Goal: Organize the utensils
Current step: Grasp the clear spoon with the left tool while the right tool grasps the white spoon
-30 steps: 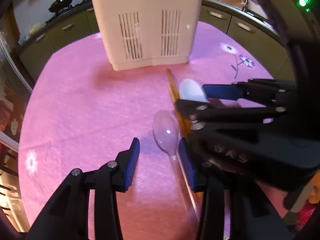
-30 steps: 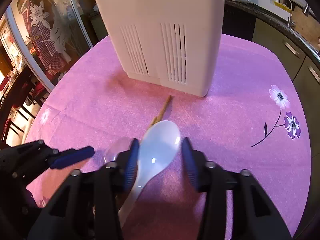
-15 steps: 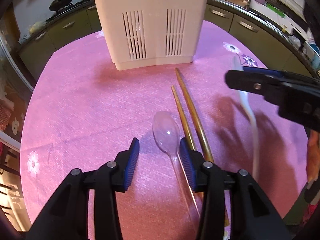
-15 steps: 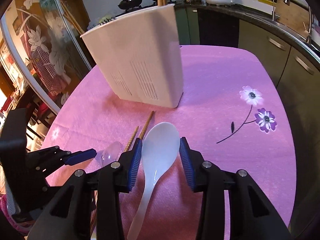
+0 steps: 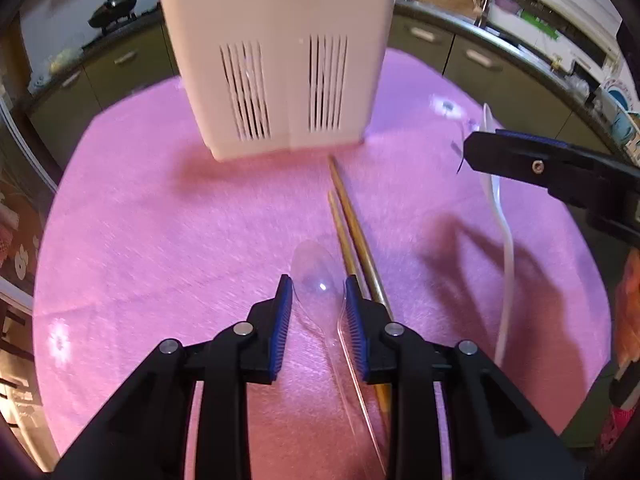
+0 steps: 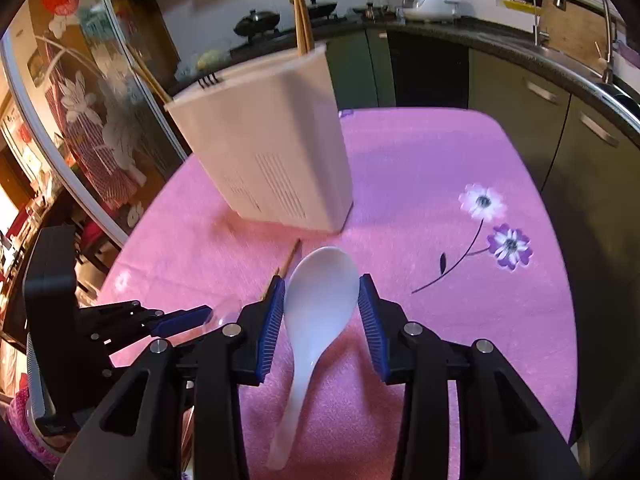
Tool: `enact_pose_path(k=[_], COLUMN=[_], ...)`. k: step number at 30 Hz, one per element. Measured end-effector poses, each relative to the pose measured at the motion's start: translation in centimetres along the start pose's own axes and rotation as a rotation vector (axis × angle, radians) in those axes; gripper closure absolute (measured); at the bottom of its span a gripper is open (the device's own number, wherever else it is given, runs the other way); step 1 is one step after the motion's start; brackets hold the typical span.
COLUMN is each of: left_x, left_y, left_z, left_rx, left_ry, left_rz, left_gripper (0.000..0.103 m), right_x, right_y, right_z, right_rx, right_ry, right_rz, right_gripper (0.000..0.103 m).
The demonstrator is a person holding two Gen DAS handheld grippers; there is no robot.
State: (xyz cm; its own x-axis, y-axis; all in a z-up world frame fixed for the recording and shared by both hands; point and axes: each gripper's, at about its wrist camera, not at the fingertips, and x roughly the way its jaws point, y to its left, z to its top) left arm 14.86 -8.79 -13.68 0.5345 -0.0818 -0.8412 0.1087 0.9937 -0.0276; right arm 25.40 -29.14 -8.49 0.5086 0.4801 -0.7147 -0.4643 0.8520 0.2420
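Left wrist view: left gripper (image 5: 318, 304) fingers, just closing, pinch the clear plastic spoon (image 5: 316, 280) bowl, handle trailing back beneath them. Right gripper (image 6: 322, 312) fingers grip the white soup spoon (image 6: 316, 312) aloft, white utensil holder (image 6: 264, 152) ahead.

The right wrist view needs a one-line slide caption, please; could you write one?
Right tongs hold a white spoon above the pink tablecloth, facing the white utensil holder.

- No legible text, labels, brands or nos. in either view.
- Holder (image 5: 276, 60): plain white, vent slots only, no print.
- Cloth (image 6: 460, 160): flower print, no wording.
- Items on far right counter in left view: colored packaging, too blurred/small to read.
- Glass door (image 6: 80, 112) in right view: flower pattern and a red ornament, no characters readable.
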Motion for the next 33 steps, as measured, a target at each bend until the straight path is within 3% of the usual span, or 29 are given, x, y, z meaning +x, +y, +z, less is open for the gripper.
enact_pose_path(k=[16,25,33], left_x=[-14.5,-18.4,-18.7], left_y=[2.0,1.6,1.8], left_z=[6.6,12.2,16.9], left_rx=[0.011,0.015,-0.019], left_ry=[-0.316,-0.454,-0.609], left_rz=[-0.020,-0.001,0.078], left_gripper=[0.077,0.077,0.077], right_x=[-9.8,-13.4,-13.8], right_y=[3.0,5.1,5.7], right_z=[6.7,11.5,16.3], right_rx=[-0.055,-0.106,-0.107], right_ry=[-0.273,-0.334,-0.367], right_rz=[0.014,0.023,0.026], right_gripper=[0.067,0.067,0.067])
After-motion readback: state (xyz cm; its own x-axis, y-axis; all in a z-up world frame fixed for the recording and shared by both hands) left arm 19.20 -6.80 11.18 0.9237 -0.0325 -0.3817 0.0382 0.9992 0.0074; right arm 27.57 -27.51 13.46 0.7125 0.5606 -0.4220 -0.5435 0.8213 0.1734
